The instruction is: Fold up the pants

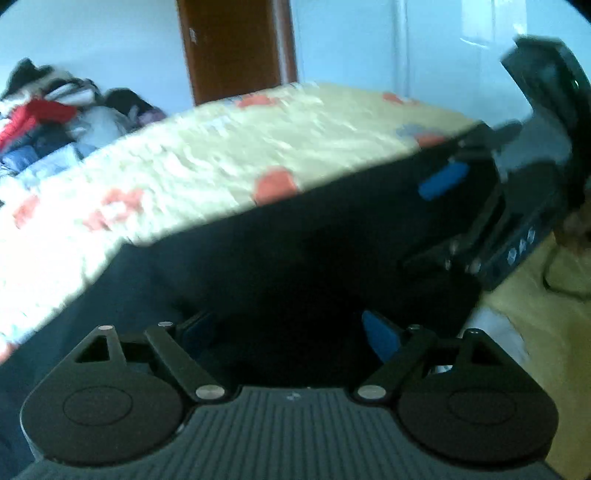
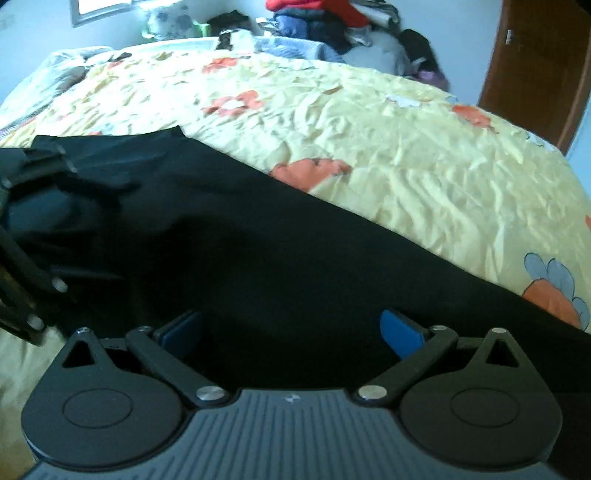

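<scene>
Black pants (image 2: 229, 236) lie stretched across a yellow flowered bedspread (image 2: 388, 147). In the left wrist view the pants (image 1: 295, 251) fill the middle. My left gripper (image 1: 291, 332) is open, its blue pads (image 1: 382, 338) spread wide just over the dark cloth. My right gripper (image 2: 291, 330) is open too, blue pads (image 2: 400, 332) apart above the pants. The right gripper also shows at the right of the left wrist view (image 1: 443, 181), over the pants' far end. The left gripper shows at the left edge of the right wrist view (image 2: 29, 236).
A pile of clothes (image 2: 325, 22) sits at the far side of the bed, also in the left wrist view (image 1: 55, 114). A brown door (image 1: 232, 48) stands behind. The bedspread (image 1: 184, 158) extends beyond the pants.
</scene>
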`<action>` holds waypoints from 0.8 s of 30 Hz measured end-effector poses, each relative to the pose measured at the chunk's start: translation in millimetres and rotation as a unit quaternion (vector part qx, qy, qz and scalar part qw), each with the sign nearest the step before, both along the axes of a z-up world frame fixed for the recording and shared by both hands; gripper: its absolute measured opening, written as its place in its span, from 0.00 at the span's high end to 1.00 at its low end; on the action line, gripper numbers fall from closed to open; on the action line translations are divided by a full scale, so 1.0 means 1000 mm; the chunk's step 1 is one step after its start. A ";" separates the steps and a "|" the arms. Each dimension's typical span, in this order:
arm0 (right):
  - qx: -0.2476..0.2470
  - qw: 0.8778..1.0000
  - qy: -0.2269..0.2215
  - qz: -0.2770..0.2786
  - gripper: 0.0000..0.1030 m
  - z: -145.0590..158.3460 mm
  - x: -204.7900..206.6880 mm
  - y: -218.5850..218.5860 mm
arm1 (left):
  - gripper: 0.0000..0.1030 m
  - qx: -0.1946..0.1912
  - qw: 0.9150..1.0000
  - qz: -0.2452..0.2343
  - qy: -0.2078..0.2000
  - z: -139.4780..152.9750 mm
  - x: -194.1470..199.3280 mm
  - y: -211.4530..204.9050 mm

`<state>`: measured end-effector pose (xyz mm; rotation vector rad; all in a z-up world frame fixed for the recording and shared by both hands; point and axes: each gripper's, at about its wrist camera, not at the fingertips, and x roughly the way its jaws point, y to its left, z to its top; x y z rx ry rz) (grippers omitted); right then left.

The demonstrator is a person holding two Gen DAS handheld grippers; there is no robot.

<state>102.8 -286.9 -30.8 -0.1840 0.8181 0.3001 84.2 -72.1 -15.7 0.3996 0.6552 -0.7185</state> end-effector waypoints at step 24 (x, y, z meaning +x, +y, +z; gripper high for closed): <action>-0.003 0.952 -0.077 -0.297 0.00 0.005 -0.046 -0.180 | 0.12 -0.014 0.996 0.046 -0.079 0.001 -0.027 -0.001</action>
